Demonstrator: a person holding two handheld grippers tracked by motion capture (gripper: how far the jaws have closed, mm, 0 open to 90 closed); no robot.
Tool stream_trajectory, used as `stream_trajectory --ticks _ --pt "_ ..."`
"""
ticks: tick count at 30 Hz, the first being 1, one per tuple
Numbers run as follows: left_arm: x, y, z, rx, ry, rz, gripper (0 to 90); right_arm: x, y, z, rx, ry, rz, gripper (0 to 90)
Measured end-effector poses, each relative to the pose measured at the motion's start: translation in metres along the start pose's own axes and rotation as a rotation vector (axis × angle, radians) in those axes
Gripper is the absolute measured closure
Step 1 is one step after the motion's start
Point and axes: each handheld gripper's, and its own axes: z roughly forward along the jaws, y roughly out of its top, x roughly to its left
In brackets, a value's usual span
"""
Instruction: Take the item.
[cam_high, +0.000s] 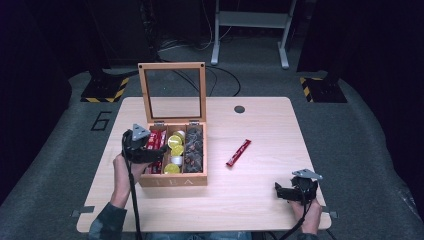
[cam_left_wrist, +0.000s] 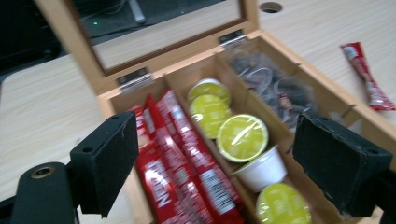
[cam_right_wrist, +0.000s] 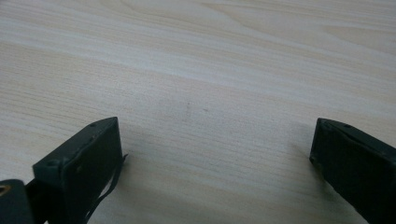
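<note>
A wooden tea box (cam_high: 173, 181) stands on the table with its glass lid (cam_high: 173, 91) upright. Its left compartment holds red sachets (cam_left_wrist: 180, 163), the middle one yellow-topped capsules (cam_left_wrist: 242, 135), the right one dark packets (cam_left_wrist: 275, 91). My left gripper (cam_high: 145, 145) hovers over the box's left side, open, with nothing between its jaws; in the left gripper view the jaws stand wide over the sachets and capsules. One red sachet (cam_high: 238, 152) lies on the table right of the box. My right gripper (cam_high: 286, 191) rests open low over bare wood near the front right corner.
The light wooden table (cam_high: 260, 200) has a round cable hole (cam_high: 239, 109) at the back. Around it is grey floor with hazard-striped bases (cam_high: 105, 90) and a white frame (cam_high: 250, 30) behind.
</note>
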Motion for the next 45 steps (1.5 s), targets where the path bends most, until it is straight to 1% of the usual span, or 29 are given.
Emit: stream_trajectory --ticks 1,3,4,6,8,9,10,12,15,16,17,18,23,24,25,30,31,34,35,36,37,39,41,42,43,45 --pt "0.006 -0.006 -0.003 -0.001 0.014 -0.013 13.7 0.0 0.0 0.0 0.001 0.0 0.0 1.7" --pt "0.011 -0.012 -0.007 -0.003 0.028 -0.024 13.3 0.0 0.0 0.0 0.001 0.0 0.0 1.6" --pt "0.014 -0.016 -0.009 -0.007 0.033 -0.037 13.2 0.0 0.0 0.0 -0.001 0.0 0.0 1.7" --pt "0.019 -0.021 -0.012 -0.004 0.044 -0.043 13.0 0.0 0.0 0.0 0.001 0.0 0.001 1.6" --pt "0.021 -0.024 -0.014 -0.006 0.047 -0.05 12.5 0.0 0.0 0.0 0.001 0.0 0.0 1.6" --pt "0.024 -0.029 -0.017 -0.009 0.054 -0.059 12.4 0.0 0.0 0.0 0.0 -0.001 0.001 1.7" --pt "0.024 -0.029 -0.017 -0.009 0.054 -0.059 12.2 0.0 0.0 0.0 0.0 -0.001 0.001 1.7" --pt "0.028 -0.037 -0.021 -0.024 0.072 -0.071 11.9 0.0 0.0 0.0 0.0 -0.001 0.001 1.6" --pt "0.032 -0.045 -0.026 -0.019 0.08 -0.087 11.0 0.0 0.0 0.0 0.0 -0.001 0.001 1.6" --pt "0.032 -0.045 -0.026 -0.019 0.08 -0.087 10.6 0.0 0.0 0.0 0.0 -0.001 0.0 1.6" --pt "0.035 -0.051 -0.028 -0.016 0.09 -0.093 10.0 0.0 0.0 0.0 -0.001 -0.001 0.001 1.6" --pt "0.036 -0.054 -0.028 -0.018 0.094 -0.099 9.6 0.0 0.0 0.0 0.0 -0.001 0.001 1.7" --pt "0.044 -0.072 -0.032 0.005 0.108 -0.115 7.4 0.0 0.0 0.0 0.0 -0.001 0.001 1.7" --pt "0.047 -0.078 -0.033 0.015 0.104 -0.122 7.4 0.0 0.0 0.0 0.0 -0.001 0.001 1.6" --pt "0.049 -0.081 -0.033 0.017 0.108 -0.124 7.1 0.0 0.0 0.0 0.0 -0.001 0.001 1.7" --pt "0.058 -0.104 -0.032 0.031 0.116 -0.164 6.8 0.0 0.0 0.0 0.0 -0.002 0.001 1.7" --pt "0.058 -0.104 -0.032 0.031 0.116 -0.164 6.7 0.0 0.0 0.0 0.0 -0.002 0.001 1.7" --pt "0.061 -0.121 -0.027 0.057 0.12 -0.174 6.6 0.0 0.0 0.0 0.0 -0.002 0.002 1.6" --pt "0.062 -0.126 -0.026 0.077 0.112 -0.175 6.4 0.0 0.0 0.0 0.0 -0.002 0.002 1.7" --pt "0.062 -0.126 -0.026 0.077 0.112 -0.175 6.2 0.0 0.0 0.0 0.0 -0.002 0.001 1.7" --pt "0.063 -0.132 -0.023 0.074 0.117 -0.182 6.2 0.0 0.0 0.0 0.0 -0.002 0.001 1.7" --pt "0.065 -0.142 -0.018 0.111 0.106 -0.184 5.2 0.0 0.0 0.0 0.0 -0.002 0.002 1.6" --pt "0.065 -0.149 -0.015 0.131 0.1 -0.193 4.9 0.0 0.0 0.0 0.0 -0.002 0.002 1.7" --pt "0.065 -0.149 -0.015 0.131 0.1 -0.193 4.2 0.0 0.0 0.0 0.0 -0.002 0.002 1.7" --pt "0.065 -0.153 -0.013 0.131 0.091 -0.195 3.8 0.0 0.0 0.0 0.0 -0.002 0.001 1.7" --pt "0.065 -0.155 -0.013 0.126 0.09 -0.193 3.7 0.0 0.0 0.0 0.0 -0.002 0.001 1.7"
